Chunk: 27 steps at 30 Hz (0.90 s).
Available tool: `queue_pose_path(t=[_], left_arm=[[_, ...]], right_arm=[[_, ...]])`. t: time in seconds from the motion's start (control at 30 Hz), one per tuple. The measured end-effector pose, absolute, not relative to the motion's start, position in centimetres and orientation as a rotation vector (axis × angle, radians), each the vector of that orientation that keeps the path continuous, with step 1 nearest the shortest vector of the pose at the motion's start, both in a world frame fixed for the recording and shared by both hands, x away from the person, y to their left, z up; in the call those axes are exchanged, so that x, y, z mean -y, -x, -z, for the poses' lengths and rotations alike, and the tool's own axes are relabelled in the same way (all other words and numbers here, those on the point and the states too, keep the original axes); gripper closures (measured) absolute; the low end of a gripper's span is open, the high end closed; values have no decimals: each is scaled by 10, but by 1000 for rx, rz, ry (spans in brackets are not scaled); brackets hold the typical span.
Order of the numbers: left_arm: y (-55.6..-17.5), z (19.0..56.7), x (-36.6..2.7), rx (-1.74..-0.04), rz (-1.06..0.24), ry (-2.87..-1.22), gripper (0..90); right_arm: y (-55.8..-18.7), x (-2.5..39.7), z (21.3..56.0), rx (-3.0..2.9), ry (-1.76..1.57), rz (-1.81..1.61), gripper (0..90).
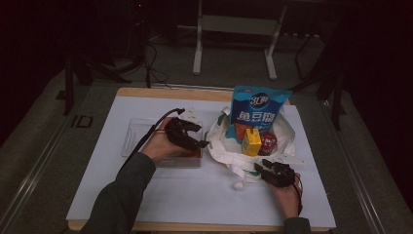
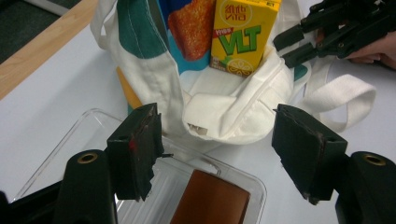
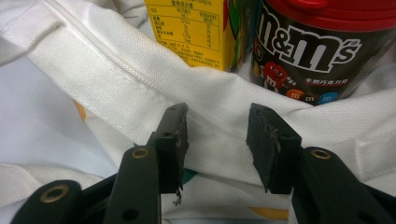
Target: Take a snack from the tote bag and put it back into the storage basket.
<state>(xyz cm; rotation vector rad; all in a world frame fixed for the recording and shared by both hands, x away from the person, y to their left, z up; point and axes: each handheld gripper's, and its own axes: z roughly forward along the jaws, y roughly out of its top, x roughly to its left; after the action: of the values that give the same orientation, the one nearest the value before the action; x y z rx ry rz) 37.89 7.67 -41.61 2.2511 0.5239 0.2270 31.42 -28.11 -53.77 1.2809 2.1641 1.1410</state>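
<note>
Resting on a white table [image 1: 146,195] in a dark room, tote bag [image 1: 229,146] between left gripper [image 1: 202,144] and right gripper [image 1: 258,168], both agape.

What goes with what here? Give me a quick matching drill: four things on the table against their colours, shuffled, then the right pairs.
Things:
1. juice box
2. bag
3. candy jar lid
4. block in the tray

Colours:
A. red
B. brown
C. yellow
D. white

Pairs: 1-C, 2-D, 3-A, 4-B
</note>
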Motion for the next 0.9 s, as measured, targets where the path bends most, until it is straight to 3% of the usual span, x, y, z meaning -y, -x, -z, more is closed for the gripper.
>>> queue_pose_path(t=[0.9], left_arm=[[-388, 412, -40, -561, -177, -2231, 312]], right_arm=[[-314, 281, 538, -2164, -1277, -1139, 576]])
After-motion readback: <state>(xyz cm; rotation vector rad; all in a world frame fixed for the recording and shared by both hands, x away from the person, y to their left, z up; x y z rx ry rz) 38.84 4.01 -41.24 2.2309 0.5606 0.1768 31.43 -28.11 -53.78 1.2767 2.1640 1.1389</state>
